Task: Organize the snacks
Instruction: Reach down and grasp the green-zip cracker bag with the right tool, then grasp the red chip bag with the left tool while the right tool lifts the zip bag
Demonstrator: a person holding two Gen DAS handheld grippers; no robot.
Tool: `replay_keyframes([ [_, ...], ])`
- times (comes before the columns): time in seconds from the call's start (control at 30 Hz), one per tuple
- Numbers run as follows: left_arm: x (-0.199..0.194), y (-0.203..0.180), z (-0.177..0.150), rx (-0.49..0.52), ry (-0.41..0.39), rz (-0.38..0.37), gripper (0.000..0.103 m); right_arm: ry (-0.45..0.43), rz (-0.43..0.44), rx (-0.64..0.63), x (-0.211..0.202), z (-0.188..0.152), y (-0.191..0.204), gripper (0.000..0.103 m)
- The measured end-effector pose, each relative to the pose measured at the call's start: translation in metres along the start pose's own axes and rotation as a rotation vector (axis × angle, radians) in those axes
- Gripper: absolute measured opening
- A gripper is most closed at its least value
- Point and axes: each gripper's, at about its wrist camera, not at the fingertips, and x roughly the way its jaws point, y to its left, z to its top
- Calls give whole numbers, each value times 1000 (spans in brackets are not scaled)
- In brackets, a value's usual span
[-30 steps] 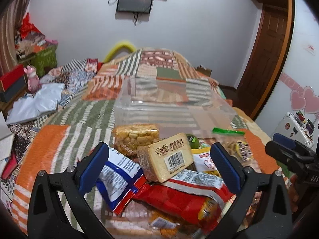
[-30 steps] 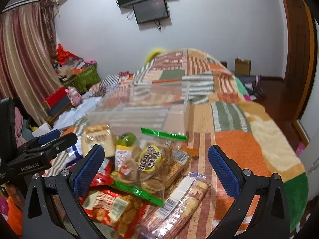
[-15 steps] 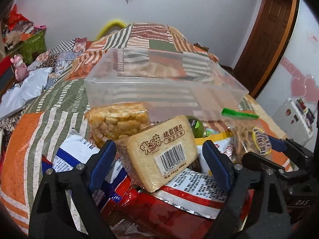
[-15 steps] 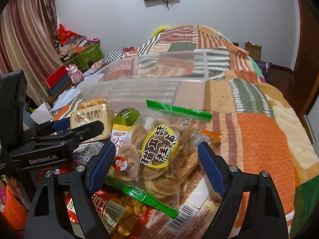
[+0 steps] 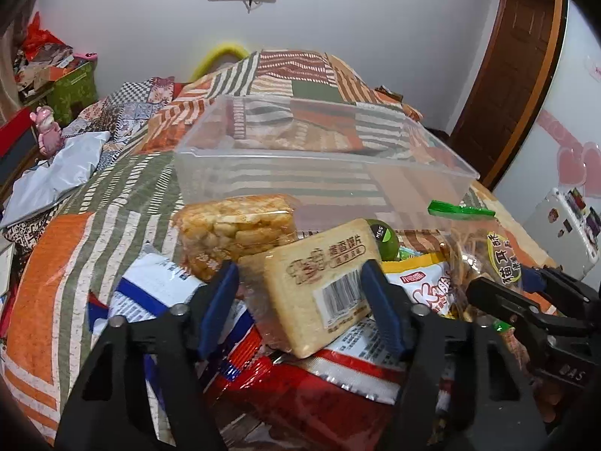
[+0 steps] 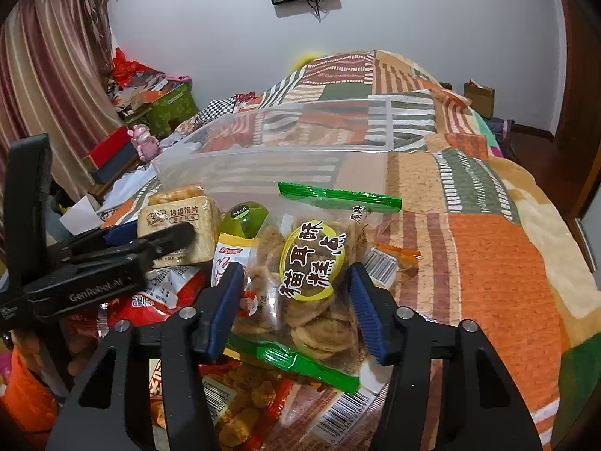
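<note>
A pile of snack packs lies on the bed in front of an empty clear plastic bin (image 5: 323, 165), also in the right wrist view (image 6: 278, 150). My left gripper (image 5: 300, 293) has its blue pads on both sides of a tan toast-slice pack (image 5: 319, 282), touching it. My right gripper (image 6: 296, 293) has its pads against both sides of a clear cookie bag with green seals (image 6: 311, 274). A bag of puffed rice blocks (image 5: 236, 229) and a green round item (image 5: 383, 238) lie just behind.
Red (image 5: 323, 406), blue-white (image 5: 157, 293) and yellow-white (image 5: 424, 282) snack bags lie under and around the grippers. The patchwork quilt (image 6: 488, 255) stretches to the right. Boxes and clutter (image 6: 150, 109) sit at the far left, a door (image 5: 518, 75) at the right.
Both grippers moved forward and down onto the pile and their jaws narrowed: the left around the toast pack, the right around the cookie bag.
</note>
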Motion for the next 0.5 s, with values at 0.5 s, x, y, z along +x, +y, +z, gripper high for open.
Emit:
replay_keyframes([
  [0.5,-43,-9,-7,31,-17,-87,26,-42,15,1,-16,0,0,46],
])
